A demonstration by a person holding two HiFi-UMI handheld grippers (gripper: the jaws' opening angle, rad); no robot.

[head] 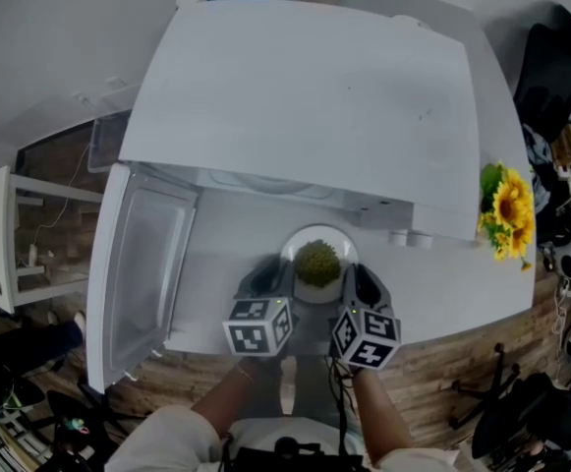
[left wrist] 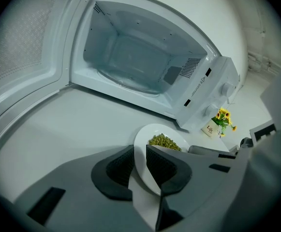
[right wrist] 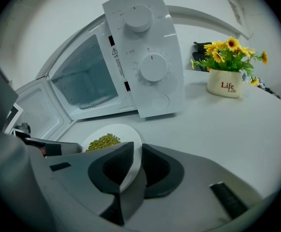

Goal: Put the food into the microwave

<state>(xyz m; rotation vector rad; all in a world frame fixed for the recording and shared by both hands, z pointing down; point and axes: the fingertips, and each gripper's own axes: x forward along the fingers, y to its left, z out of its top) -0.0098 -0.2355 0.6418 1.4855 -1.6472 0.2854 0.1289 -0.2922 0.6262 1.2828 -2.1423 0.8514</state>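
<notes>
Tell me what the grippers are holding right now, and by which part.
Both hold the white plate of green food by its rim: the left gripper on its left side, the right gripper on its right side.

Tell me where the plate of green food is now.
Head view, centre: the plate sits on the counter before the open microwave, its rim pinched by the left gripper and right gripper.

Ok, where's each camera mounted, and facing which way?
Head view: on the person's head, steeply down onto the white open-doored microwave; left gripper, right gripper and forearms show.
Left gripper view: rides the left gripper, faces the microwave cavity; own jaws show.
Right gripper view: rides the right gripper, faces dial panel and yellow potted sunflowers; own jaws show.
Both share the round white plate of green food, rim in each grip.
</notes>
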